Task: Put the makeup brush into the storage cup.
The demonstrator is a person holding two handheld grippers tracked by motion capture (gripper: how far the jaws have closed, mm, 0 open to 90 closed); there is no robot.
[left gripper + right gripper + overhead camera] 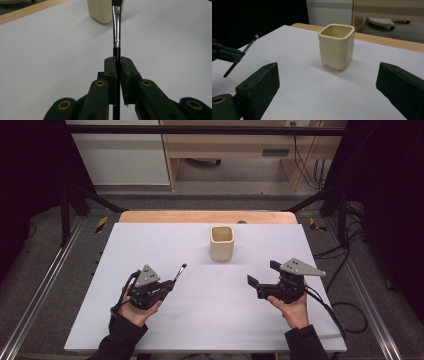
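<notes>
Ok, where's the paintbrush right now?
In the high view the paintbrush is clamped in the left gripper at the table's left, its bristle end angled toward the cream cup.

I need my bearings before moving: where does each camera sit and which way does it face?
High view: above the near edge, looking forward and down on the white table; both hands and forearms show.
Left gripper view: rides the left tongs, along a clamped paintbrush.
Right gripper view: between the open right tongs.
All three share the cream cup.
</notes>
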